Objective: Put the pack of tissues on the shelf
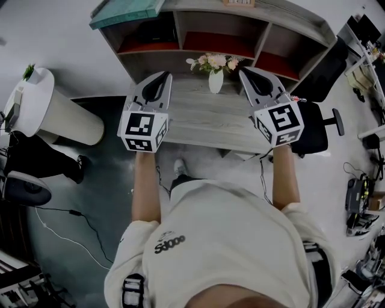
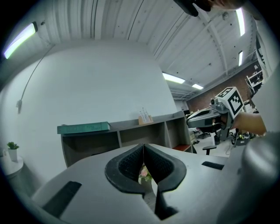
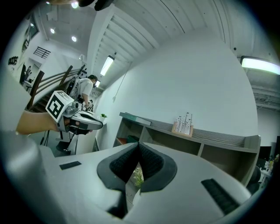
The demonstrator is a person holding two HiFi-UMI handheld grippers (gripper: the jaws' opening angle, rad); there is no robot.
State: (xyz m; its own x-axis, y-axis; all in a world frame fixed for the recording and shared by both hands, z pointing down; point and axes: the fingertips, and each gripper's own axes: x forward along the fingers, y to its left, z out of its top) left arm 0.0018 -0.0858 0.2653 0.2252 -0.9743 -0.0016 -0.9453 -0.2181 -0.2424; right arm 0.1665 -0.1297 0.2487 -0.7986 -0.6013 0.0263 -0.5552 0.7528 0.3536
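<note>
Both jaws closed, empty. Left gripper [image 1: 161, 78] sits left of the vase [image 1: 215, 81], right gripper [image 1: 249, 75] right of it. Tissue pack not visible on bench [image 1: 204, 120] or shelf [image 1: 263, 42], so nearer hand is undecidable.

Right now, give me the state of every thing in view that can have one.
left gripper, shut, nothing between its jaws.
right gripper, shut, nothing between its jaws.
vase of flowers, upright on the desk.
teal book, lying flat on top of the shelf.
wooden holder, upright on the shelf top.
</note>
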